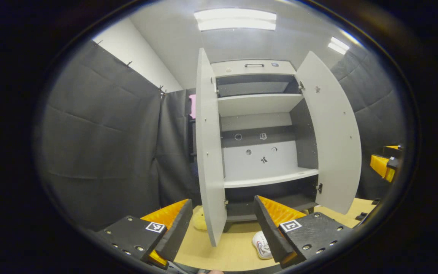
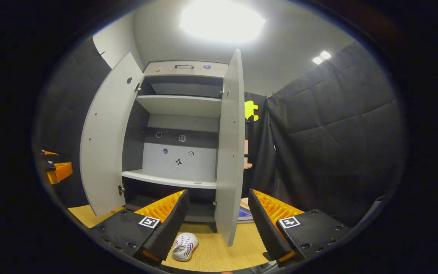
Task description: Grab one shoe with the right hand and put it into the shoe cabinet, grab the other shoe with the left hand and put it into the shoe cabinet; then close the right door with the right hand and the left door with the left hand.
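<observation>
The grey shoe cabinet (image 1: pixel 259 102) stands ahead with both doors swung open and its shelves bare. Its left door (image 1: pixel 208 152) and right door (image 1: pixel 335 133) frame the opening; in the right gripper view they are the left door (image 2: pixel 103 140) and right door (image 2: pixel 229 152) of the same cabinet (image 2: pixel 181 104). A white shoe (image 1: pixel 261 244) lies on the wooden floor in front, partly behind my left gripper's right finger. The white shoe (image 2: pixel 184 246) lies low between my right gripper's fingers. My left gripper (image 1: pixel 221 224) and right gripper (image 2: pixel 217 220) are both open and hold nothing.
The other gripper (image 1: pixel 386 164) shows at the right edge of the left gripper view, and at the left edge of the right gripper view as orange parts (image 2: pixel 57 169). A yellowish object (image 1: pixel 200 220) lies behind the left door. Black padded walls (image 2: pixel 329 152) close in both sides.
</observation>
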The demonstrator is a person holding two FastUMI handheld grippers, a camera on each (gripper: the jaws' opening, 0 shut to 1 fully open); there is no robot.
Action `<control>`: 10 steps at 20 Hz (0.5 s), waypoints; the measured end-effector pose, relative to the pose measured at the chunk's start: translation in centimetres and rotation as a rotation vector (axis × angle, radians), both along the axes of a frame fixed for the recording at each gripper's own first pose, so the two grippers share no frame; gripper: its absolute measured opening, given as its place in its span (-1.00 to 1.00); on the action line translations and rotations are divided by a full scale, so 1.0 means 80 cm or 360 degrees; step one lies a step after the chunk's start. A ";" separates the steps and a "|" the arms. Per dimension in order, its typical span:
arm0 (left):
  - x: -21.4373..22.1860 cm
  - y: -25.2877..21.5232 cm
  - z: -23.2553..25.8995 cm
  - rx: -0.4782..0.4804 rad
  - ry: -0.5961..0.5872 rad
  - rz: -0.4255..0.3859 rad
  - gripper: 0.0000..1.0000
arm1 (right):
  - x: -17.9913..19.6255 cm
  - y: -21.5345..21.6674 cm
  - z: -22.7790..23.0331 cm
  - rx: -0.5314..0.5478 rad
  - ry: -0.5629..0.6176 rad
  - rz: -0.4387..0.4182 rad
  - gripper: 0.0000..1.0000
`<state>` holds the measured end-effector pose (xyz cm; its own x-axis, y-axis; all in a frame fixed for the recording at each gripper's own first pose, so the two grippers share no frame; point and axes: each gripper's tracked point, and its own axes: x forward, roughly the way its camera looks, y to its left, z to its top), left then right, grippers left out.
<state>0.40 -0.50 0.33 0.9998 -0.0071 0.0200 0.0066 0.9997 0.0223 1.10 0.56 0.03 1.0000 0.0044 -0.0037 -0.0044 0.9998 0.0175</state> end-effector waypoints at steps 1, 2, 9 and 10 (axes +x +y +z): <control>0.002 0.001 -0.001 0.0001 -0.0001 0.0004 0.84 | 0.005 0.004 -0.001 0.0007 0.0003 0.0014 0.94; 0.003 0.002 -0.001 0.0003 0.0000 0.0008 0.85 | 0.011 0.010 -0.003 0.0014 0.0006 0.0028 0.94; 0.015 0.012 -0.006 0.0043 0.0008 0.0065 0.85 | 0.075 0.058 -0.033 0.0055 0.0104 0.0170 0.94; 0.018 0.014 -0.006 0.0045 0.0012 0.0076 0.85 | 0.083 0.065 -0.041 0.0058 0.0124 0.0192 0.94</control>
<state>1.81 0.65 -0.16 0.9991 0.0404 0.0129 -0.0410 0.9979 0.0504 7.75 5.73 -3.27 0.9889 0.1259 -0.0786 -0.1215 0.9908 0.0589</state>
